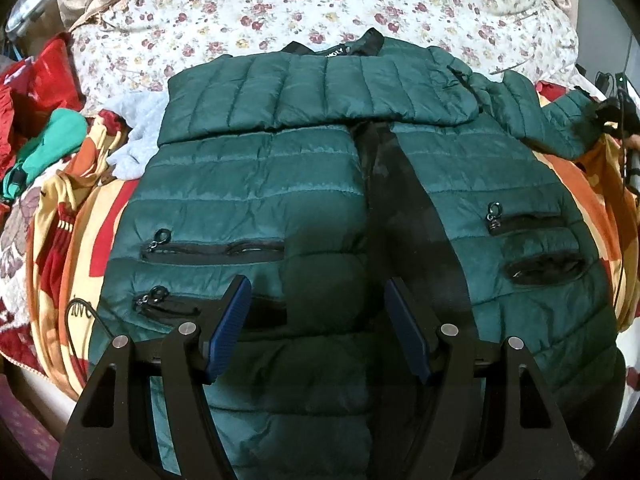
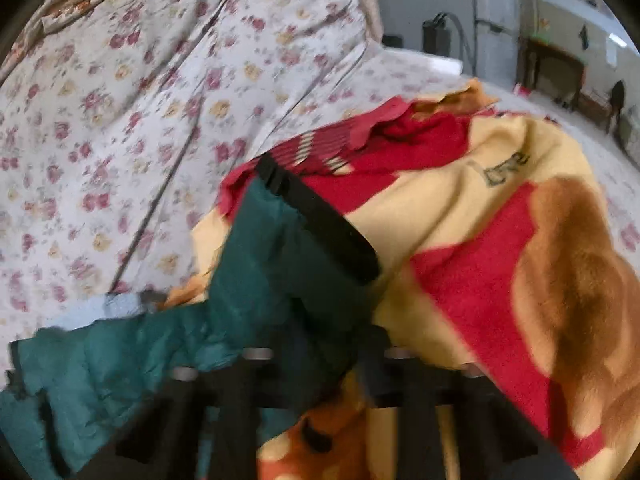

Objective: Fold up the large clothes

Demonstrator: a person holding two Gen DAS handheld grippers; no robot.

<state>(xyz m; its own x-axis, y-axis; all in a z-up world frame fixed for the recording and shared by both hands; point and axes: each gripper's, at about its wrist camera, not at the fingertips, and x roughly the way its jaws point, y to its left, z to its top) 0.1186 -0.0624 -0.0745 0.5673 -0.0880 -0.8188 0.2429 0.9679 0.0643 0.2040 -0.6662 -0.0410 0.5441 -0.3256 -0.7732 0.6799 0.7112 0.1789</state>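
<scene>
A dark green quilted jacket (image 1: 256,200) lies front-up on the bed with its black lining showing down the middle. One sleeve (image 1: 320,92) is folded across the chest. The other sleeve (image 1: 552,120) stretches out to the right edge of the left wrist view. My left gripper (image 1: 316,284) hovers open over the jacket's lower front, its blue pads (image 1: 230,328) apart with nothing between them. In the blurred right wrist view, my right gripper (image 2: 324,344) is shut on that sleeve (image 2: 288,264) just behind its black cuff (image 2: 320,220).
A floral sheet (image 1: 320,8) covers the bed's far half. A red, yellow and orange blanket (image 2: 500,260) lies under the jacket. A pale blue garment (image 1: 136,140) and a heap of red and green clothes (image 1: 40,120) sit at the left. Furniture (image 2: 552,68) stands beyond the bed.
</scene>
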